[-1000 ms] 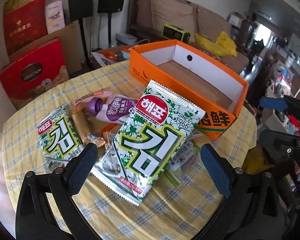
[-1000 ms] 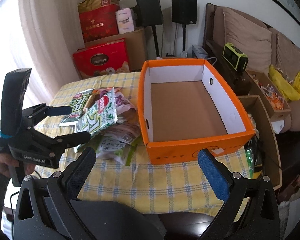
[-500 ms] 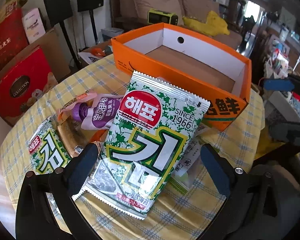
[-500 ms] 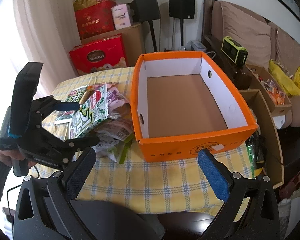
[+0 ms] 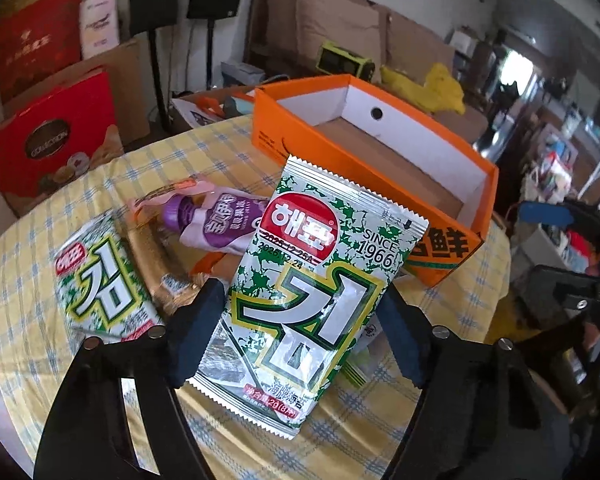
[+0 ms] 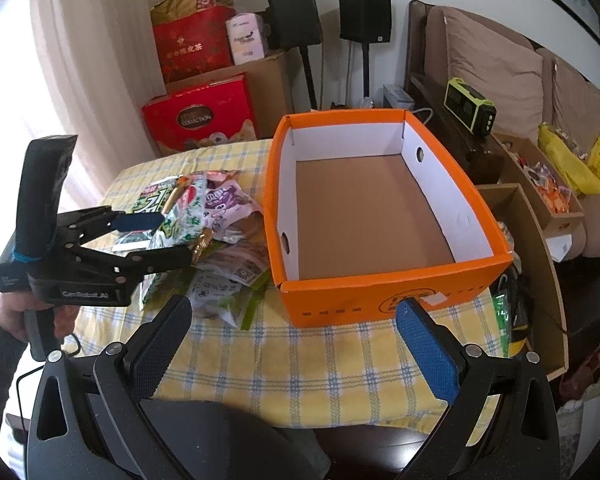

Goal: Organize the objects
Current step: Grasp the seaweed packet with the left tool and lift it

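A green-and-white seaweed packet (image 5: 312,300) sits between the pads of my left gripper (image 5: 300,332), whose jaws are closing; both pads touch its side edges and it bows slightly. From the right wrist view the left gripper (image 6: 164,240) is over the snack pile with that packet (image 6: 180,216) between its fingers. A second seaweed packet (image 5: 100,280), a purple pouch (image 5: 220,224) and a gold bar (image 5: 152,256) lie on the checked tablecloth (image 5: 340,420). The orange box (image 6: 380,208) stands empty to the right. My right gripper (image 6: 296,340) hangs open before the box, holding nothing.
Pale snack bags (image 6: 228,280) lie by the box's near-left corner. Red gift boxes (image 6: 200,116) and cartons stand behind the table, with two speakers (image 6: 364,14) on stands. A sofa and open cartons of snacks (image 6: 548,196) are at the right. A person's hand (image 6: 16,312) holds the left gripper.
The left gripper's fingers have drawn in from wide apart to the seaweed packet's edges, and it has come closer to the packet. The right gripper has stayed open and still.
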